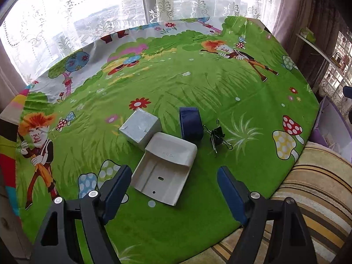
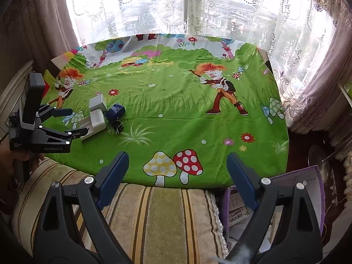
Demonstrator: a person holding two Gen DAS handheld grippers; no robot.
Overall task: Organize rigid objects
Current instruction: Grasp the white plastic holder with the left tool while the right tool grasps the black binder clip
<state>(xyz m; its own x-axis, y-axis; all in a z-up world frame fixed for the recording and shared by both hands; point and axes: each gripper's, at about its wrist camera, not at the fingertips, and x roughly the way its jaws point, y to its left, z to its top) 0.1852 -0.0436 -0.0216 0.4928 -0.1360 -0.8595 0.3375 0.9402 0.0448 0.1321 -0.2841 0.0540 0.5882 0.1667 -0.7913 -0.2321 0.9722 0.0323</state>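
Note:
A white plastic holder (image 1: 167,167) lies on the green cartoon tablecloth (image 1: 198,92), just in front of my open left gripper (image 1: 175,187). Behind it sit a grey cube (image 1: 139,128), a dark blue box (image 1: 191,123) and a black binder clip (image 1: 217,137). In the right wrist view the same cluster sits at the left: holder (image 2: 94,122), cube (image 2: 97,102), blue box (image 2: 114,110), clip (image 2: 117,127), with the left gripper (image 2: 74,121) open beside the holder. My right gripper (image 2: 176,176) is open and empty over the table's near edge.
A striped cushion (image 2: 154,215) lies below the near table edge. A purple box (image 2: 242,209) with papers stands at the lower right. Lace curtains (image 2: 198,11) and a window are behind the table. A shelf (image 1: 319,50) is at the right.

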